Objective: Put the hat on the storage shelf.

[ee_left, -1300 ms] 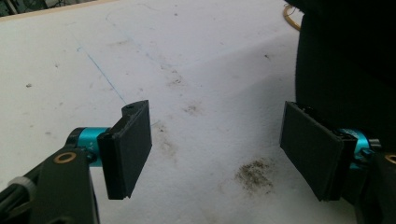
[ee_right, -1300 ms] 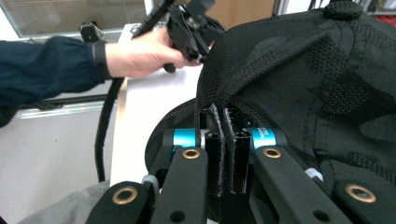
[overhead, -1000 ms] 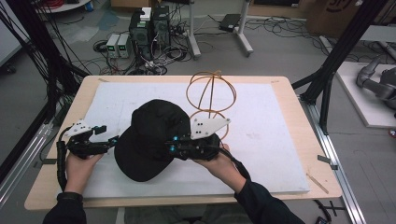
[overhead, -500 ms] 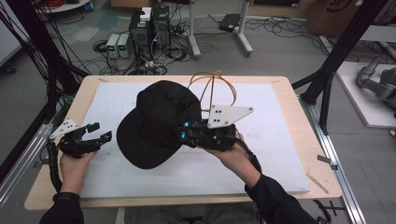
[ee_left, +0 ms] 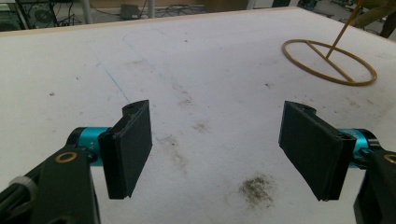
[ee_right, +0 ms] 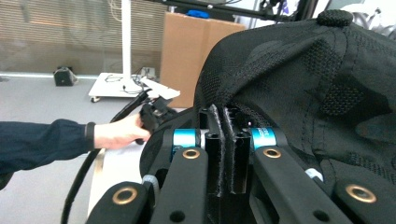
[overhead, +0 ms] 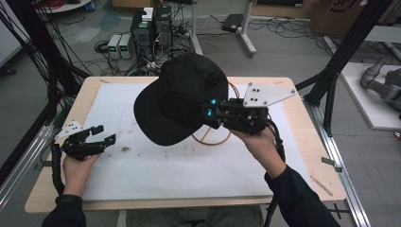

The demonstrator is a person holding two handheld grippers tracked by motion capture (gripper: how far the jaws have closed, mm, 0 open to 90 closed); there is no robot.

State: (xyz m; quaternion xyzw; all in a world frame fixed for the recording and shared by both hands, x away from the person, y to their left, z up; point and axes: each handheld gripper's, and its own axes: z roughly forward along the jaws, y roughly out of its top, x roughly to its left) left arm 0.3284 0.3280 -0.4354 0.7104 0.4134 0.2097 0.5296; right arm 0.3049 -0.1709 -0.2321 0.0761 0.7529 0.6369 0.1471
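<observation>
A black cap (overhead: 182, 99) hangs in the air above the middle of the table, brim tilted down to the left. My right gripper (overhead: 206, 109) is shut on its right edge. In the right gripper view the jaws stand pressed together (ee_right: 223, 119) on the cap's (ee_right: 327, 79) fabric rim. A gold wire stand (overhead: 211, 140) sits on the white mat (overhead: 156, 165), mostly hidden behind the cap. My left gripper (overhead: 105, 134) is open near the mat's left edge, apart from the cap. Its jaws (ee_left: 217, 107) are wide apart over bare mat, with the stand's ring base (ee_left: 329, 63) farther off.
The mat has dark stains (ee_left: 256, 189) near the left gripper. The wooden table edge (overhead: 302, 194) frames the mat. Black frame posts (overhead: 333, 71) rise at the right, and cables and boxes (overhead: 142, 33) lie on the floor behind the table.
My right gripper has lifted the cap off the mat and carried it up and right, over the wire stand. My left gripper has drawn back to the left, away from the cap.
</observation>
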